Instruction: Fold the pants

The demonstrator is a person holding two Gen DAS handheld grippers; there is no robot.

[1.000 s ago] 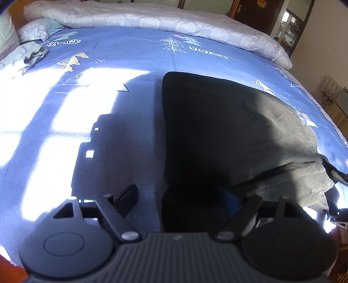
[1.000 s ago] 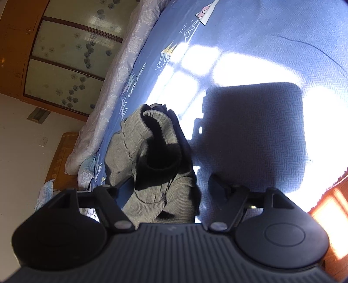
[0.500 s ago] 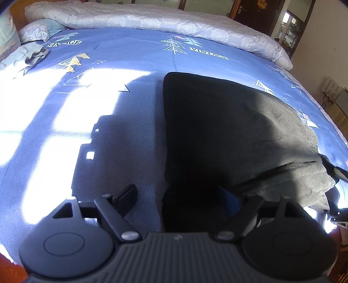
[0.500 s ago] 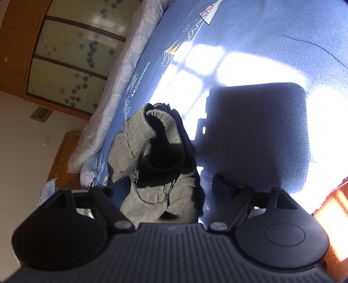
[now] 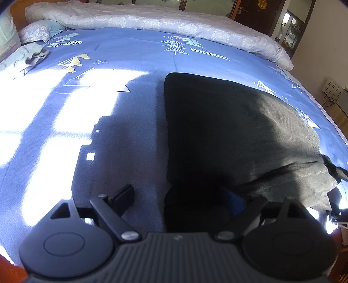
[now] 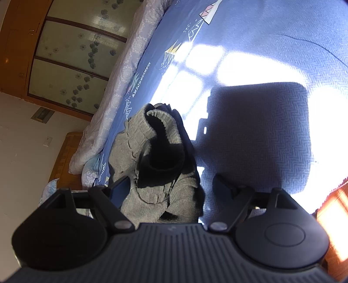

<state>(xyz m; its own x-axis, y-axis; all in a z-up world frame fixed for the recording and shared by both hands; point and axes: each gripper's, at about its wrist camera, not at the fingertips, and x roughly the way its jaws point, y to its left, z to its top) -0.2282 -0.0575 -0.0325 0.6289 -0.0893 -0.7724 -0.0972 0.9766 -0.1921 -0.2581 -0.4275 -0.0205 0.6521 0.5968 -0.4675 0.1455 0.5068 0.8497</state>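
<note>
The grey ribbed pants (image 5: 250, 135) lie on the blue bed sheet (image 5: 121, 122), spread flat to the right, their near left part in deep shadow. My left gripper (image 5: 178, 193) is open; its jaws stand wide over the pants' near left corner, left finger (image 5: 124, 192) on the sheet side. In the right wrist view the pants (image 6: 152, 152) are bunched and raised in folds between the jaws of my right gripper (image 6: 169, 185), which stand wide apart. Whether any finger touches the cloth I cannot tell.
A rolled pale quilt (image 5: 152, 19) lies along the bed's far edge. A crumpled grey cloth (image 5: 32, 54) and a pillow (image 5: 37, 30) lie at the far left. A wardrobe (image 6: 71, 56) stands beyond the bed. The bed's wooden edge (image 6: 332, 206) shows at the right.
Both views have shifted only slightly. The bunched pants sit a little higher and farther right in the right wrist view. Jaw openings look unchanged.
</note>
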